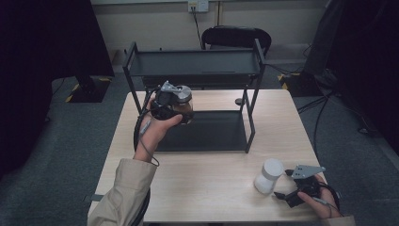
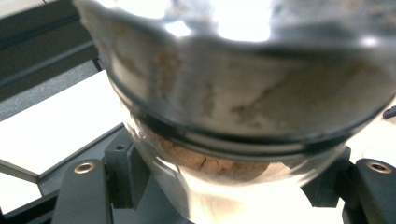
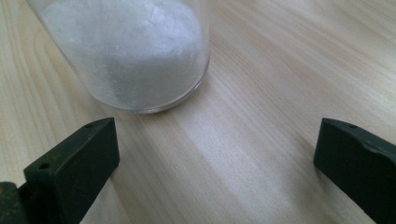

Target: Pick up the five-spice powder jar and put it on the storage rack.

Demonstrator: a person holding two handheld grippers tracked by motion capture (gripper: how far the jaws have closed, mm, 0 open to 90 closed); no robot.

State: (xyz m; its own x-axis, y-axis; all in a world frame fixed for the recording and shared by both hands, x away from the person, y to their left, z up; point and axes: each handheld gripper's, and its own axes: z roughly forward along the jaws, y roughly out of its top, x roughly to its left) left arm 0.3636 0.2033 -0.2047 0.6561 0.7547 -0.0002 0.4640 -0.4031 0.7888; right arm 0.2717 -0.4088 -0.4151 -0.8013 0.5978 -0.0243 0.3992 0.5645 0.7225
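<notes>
My left gripper [image 1: 181,107] is shut on a clear glass jar [image 1: 183,104] with a silver lid and brown powder inside, held above the front left corner of the black shelf rack [image 1: 197,66]. Close up, the brown powder jar [image 2: 233,107] sits between both black jaws of the left gripper [image 2: 229,186]. A second glass jar [image 1: 269,176] with a white lid and white powder stands on the wooden table [image 1: 207,183] at the front right. My right gripper [image 1: 285,186] is open just right of it. The white powder jar [image 3: 130,51] is ahead of the right gripper [image 3: 215,154], outside its jaws.
The two-level rack has a lower tray [image 1: 211,132] resting on the table and an upper tray at the back. A black chair [image 1: 235,36] stands behind the table. Cables [image 1: 320,113] run over the grey floor at the right.
</notes>
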